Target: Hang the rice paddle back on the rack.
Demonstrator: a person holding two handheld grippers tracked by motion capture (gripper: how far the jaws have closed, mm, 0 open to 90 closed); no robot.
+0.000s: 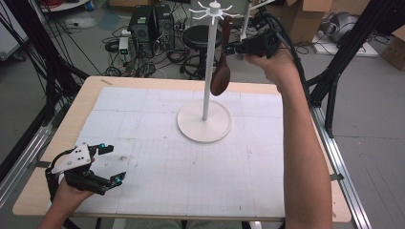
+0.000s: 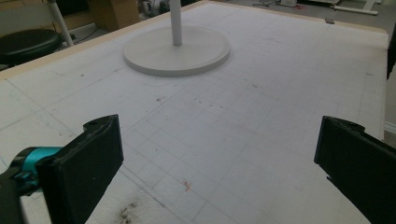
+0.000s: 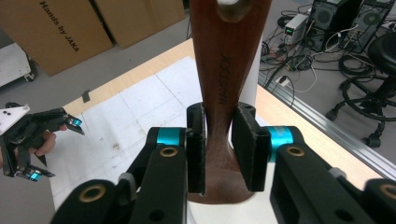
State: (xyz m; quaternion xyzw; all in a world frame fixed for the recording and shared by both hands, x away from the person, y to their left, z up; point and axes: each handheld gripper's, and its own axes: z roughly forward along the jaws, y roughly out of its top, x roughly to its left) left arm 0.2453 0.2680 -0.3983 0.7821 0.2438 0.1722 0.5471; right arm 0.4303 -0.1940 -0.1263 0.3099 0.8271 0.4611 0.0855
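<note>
A white hook stand [image 1: 204,125] rises from a round base at the middle back of the mat. A dark wooden spoon [image 1: 220,78] hangs bowl down beside its pole, the hole in the handle up at a hook. My right gripper [image 1: 230,48] comes in level from the right, high above the table, its pads against both sides of the spoon handle [image 3: 224,60]. Low at the front left of the table, my left gripper [image 1: 114,163] stays open with nothing between its jaws [image 2: 217,135]. It looks across the mat at the stand's base [image 2: 177,51].
A white gridded mat [image 1: 191,162] covers the wooden tabletop. Behind the table stand a black stool [image 1: 196,36], computer towers [image 1: 148,24], cables and cardboard boxes [image 1: 305,19]. Black frame posts flank both sides.
</note>
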